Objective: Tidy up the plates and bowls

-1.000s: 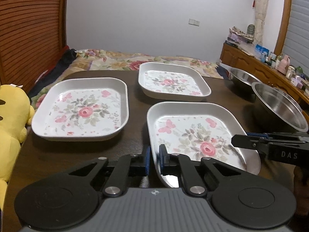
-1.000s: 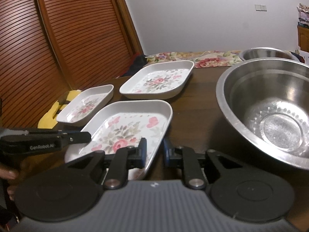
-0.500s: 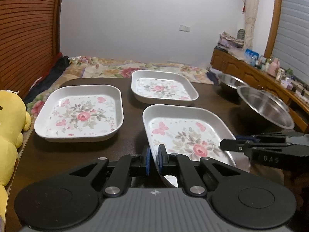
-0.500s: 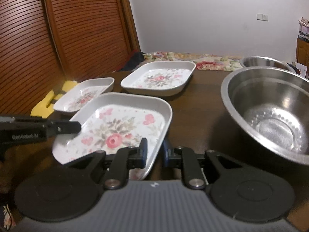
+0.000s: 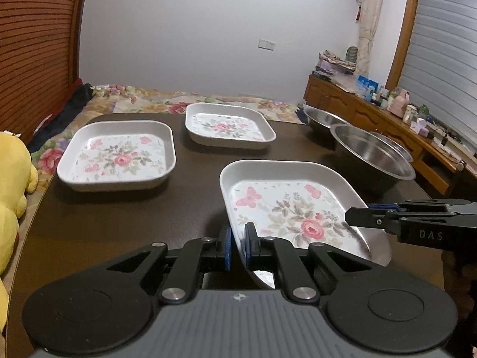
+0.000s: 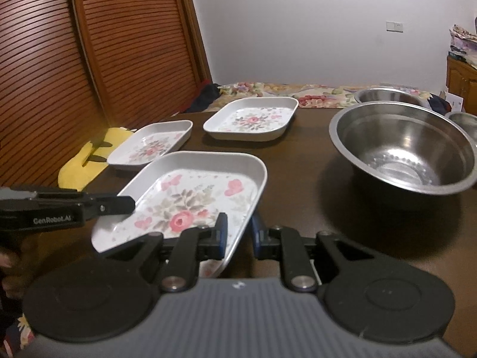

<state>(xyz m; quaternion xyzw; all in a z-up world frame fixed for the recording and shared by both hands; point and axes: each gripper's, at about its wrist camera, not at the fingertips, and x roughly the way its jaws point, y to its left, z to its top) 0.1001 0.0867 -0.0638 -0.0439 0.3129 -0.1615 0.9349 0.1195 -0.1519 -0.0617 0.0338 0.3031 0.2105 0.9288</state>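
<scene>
A floral rectangular plate is being pinched on two sides — its left rim is being clamped between the blue pads of the left gripper, its right rim is being gripped by the right gripper, whose fingers are being pressed onto the edge. The plate is being held tilted and clear of the dark wooden table; a shadow is being cast beneath it. In the left wrist view the right gripper is being seen side-on at the plate's right edge, marked "DAS". In the right wrist view the left gripper is being seen at the plate's left edge, marked "GenRobot.AI".

Ahead and left of the left gripper, a second floral plate is being left flat on the table. Further ahead, past the held plate, a third floral plate is being left flat too. Right of the right gripper, a large steel bowl is being seen upright, well apart from the held plate. Behind it a second steel bowl is partly hidden; a smaller steel bowl is being cut off at the frame edge. A yellow plush toy is being seen at the table's left edge.
</scene>
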